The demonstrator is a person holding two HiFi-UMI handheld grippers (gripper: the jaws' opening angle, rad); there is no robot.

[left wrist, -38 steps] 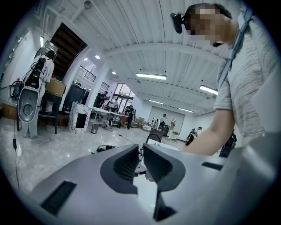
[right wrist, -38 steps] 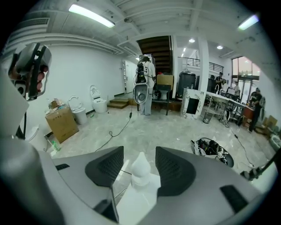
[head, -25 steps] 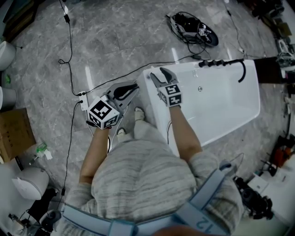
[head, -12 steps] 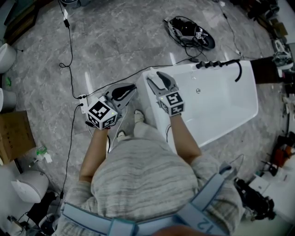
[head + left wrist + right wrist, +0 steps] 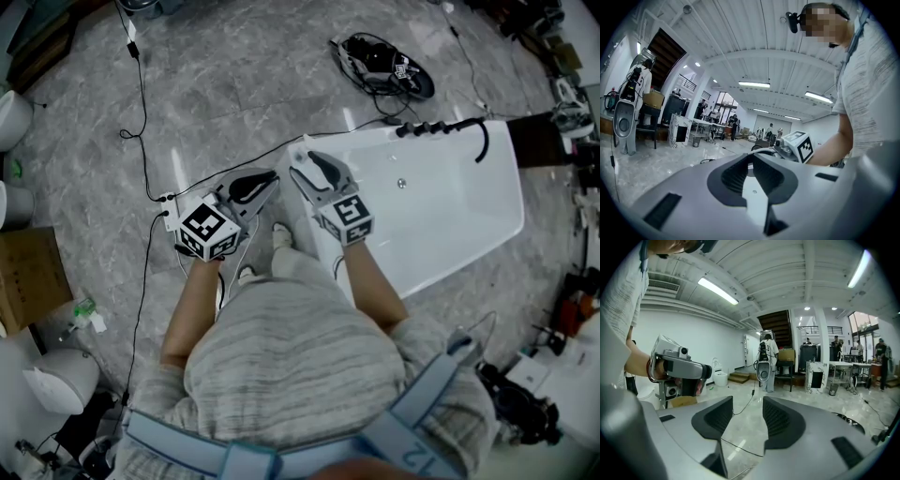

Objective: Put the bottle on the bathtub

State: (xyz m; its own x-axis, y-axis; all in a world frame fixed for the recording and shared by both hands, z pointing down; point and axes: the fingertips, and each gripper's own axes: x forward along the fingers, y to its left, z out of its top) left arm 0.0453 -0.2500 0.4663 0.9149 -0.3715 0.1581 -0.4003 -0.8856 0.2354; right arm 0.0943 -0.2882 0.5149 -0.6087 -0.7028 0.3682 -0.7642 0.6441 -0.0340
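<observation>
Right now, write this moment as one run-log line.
left gripper: shut, empty | right gripper: open, empty, by bathtub corner | bottle: not seen

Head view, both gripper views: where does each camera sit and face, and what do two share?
Head view: on the head, steeply down at bathtub; torso, arms, left gripper, right gripper show.
Left gripper view: on that gripper, along shut jaws into the hall; arm, torso show.
Right gripper view: on that gripper, along open jaws into the hall; left hand shows.
Shared: each gripper view shows the other gripper.
</observation>
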